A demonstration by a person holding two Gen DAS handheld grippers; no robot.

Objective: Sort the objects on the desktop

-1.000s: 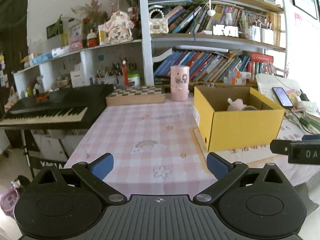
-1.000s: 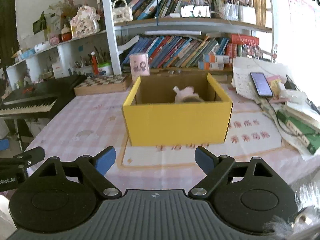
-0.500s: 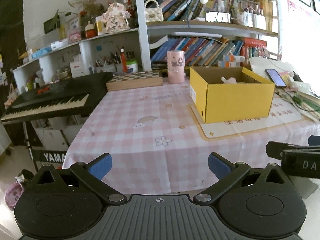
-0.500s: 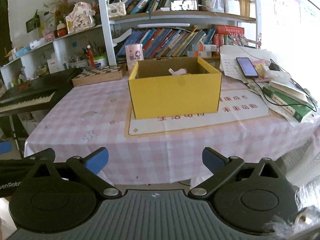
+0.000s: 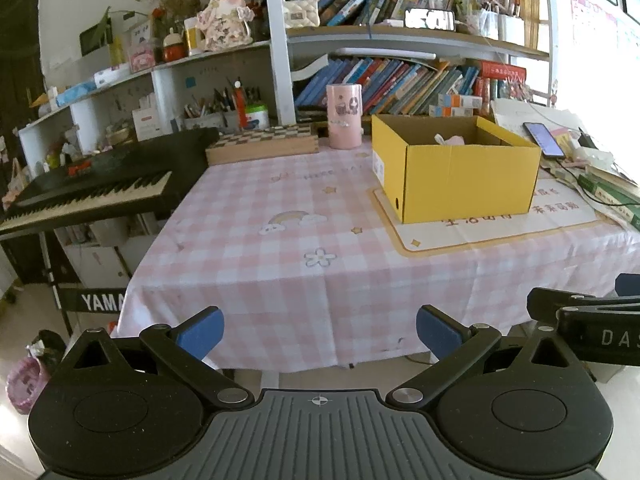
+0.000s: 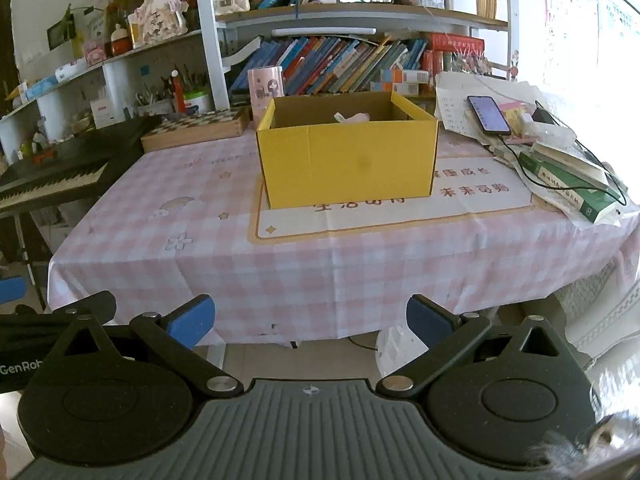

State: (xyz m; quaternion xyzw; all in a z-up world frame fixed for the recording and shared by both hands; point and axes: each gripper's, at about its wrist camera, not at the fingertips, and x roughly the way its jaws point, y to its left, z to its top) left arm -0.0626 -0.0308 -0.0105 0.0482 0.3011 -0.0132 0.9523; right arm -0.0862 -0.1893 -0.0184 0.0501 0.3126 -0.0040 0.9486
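Note:
A yellow cardboard box (image 5: 460, 176) stands open on a cream mat on the pink checked tablecloth (image 5: 280, 216); it also shows in the right wrist view (image 6: 348, 164). A pale pink object (image 6: 352, 117) lies inside it, mostly hidden by the wall. My left gripper (image 5: 319, 332) is open and empty, held in front of and below the table's near edge. My right gripper (image 6: 310, 318) is open and empty, also off the table's front edge. The right gripper's side (image 5: 592, 320) shows at the right of the left wrist view.
A pink cylinder (image 5: 344, 116) and a wooden chessboard box (image 5: 260, 144) stand at the table's back. A black keyboard (image 5: 92, 184) is left of the table. A phone (image 6: 488, 114), cables and green books (image 6: 568, 180) lie at the right. Shelves rise behind.
Both grippers have pulled back and away from the table; the box and table now look smaller and farther. Both stay open and empty.

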